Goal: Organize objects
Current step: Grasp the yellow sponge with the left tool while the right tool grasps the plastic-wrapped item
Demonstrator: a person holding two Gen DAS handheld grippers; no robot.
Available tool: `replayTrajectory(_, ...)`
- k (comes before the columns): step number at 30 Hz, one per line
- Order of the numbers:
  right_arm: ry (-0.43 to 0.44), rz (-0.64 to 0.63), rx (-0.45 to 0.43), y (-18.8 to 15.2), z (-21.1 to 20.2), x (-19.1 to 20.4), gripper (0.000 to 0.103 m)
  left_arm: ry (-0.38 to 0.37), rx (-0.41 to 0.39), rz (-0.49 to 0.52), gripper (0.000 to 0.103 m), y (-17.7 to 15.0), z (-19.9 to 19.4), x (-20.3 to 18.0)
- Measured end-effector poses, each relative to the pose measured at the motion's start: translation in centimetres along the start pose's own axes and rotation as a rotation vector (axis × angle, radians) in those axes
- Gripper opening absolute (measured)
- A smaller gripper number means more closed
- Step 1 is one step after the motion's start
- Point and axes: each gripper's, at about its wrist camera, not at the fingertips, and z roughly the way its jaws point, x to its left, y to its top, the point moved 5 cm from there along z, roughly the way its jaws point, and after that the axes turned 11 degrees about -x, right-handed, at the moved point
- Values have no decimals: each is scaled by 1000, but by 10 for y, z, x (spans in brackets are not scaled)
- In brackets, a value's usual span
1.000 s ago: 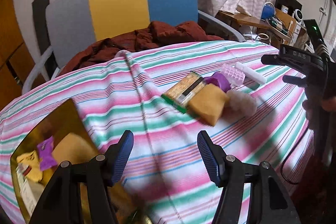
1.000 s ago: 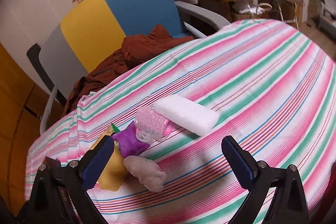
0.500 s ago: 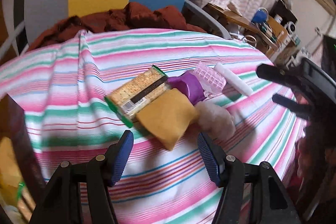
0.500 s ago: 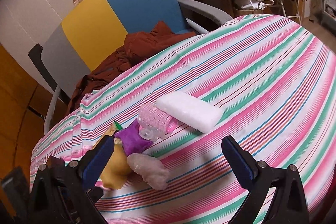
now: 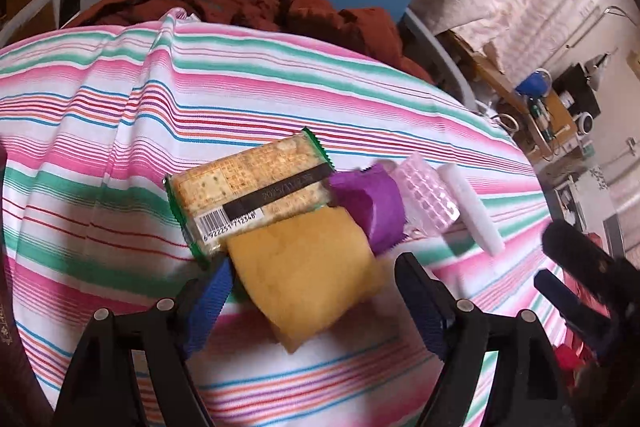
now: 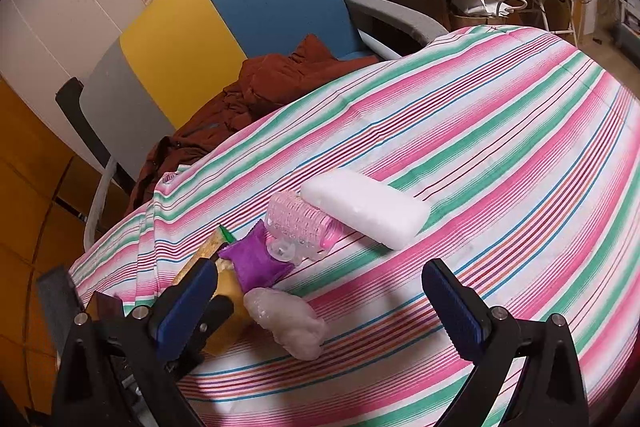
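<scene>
We hold the left gripper (image 5: 310, 301) spread wide, its blue pads flanking the near end of the yellow sponge (image 5: 304, 271), not yet pinching it. Beyond lies the cracker packet (image 5: 248, 191), with the purple pouch (image 5: 370, 205) to its right. Our right gripper (image 6: 320, 307) hovers spread too, the white foam block (image 6: 364, 213) ahead of it.

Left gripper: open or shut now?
Open: the left gripper has its blue pads apart, either side of the yellow pouch, not yet squeezing it.
</scene>
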Motion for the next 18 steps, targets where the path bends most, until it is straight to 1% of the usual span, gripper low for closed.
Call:
replayTrajectory(2, -4, -1, 5, -1, 1, -1, 103, 17, 14, -3, 81, 0, 6, 4)
replayTrajectory(4, -2, -2, 7, -1, 2, -1, 103, 11, 2, 30, 78, -2, 6, 6)
replayTrajectory(6, 2, -7, 9, -2, 3, -1, 103, 1, 6, 76, 71, -5, 4, 6)
replayTrajectory(8, 10, -13, 19, -3, 5, 1, 103, -19, 9, 93, 68, -7, -3, 9)
replayTrajectory(11, 33, -31, 42, -7, 9, 5, 103, -14, 5, 110, 66, -13, -14, 16)
replayTrajectory(14, 53, -73, 97, -17, 18, 13, 103, -8, -1, 140, 66, -24, -29, 23)
replayTrajectory(18, 35, -163, 147, -31, 30, 24, 103, 3, -13, 188, 66, -38, -49, 27)
